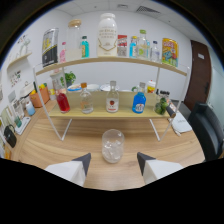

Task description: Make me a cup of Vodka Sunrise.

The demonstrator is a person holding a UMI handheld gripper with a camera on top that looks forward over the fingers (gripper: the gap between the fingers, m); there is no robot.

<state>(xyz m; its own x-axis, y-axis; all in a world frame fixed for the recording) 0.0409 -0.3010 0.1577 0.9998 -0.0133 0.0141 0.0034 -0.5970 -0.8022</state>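
Wooden surface carries a glass of ice, fragile and likely slippery; grip mid-wall. Just short of the glass, the claw gapes wide, empty.

Glass on table, ahead of jaws, before shelf.

From my seat, the bench shows pale wood grain with a matt finish. The glass is clear and glossy, with ice inside. The shelf boards look wooden on thin white metal legs. My gripper fingers, spread apart, look like matt plastic.
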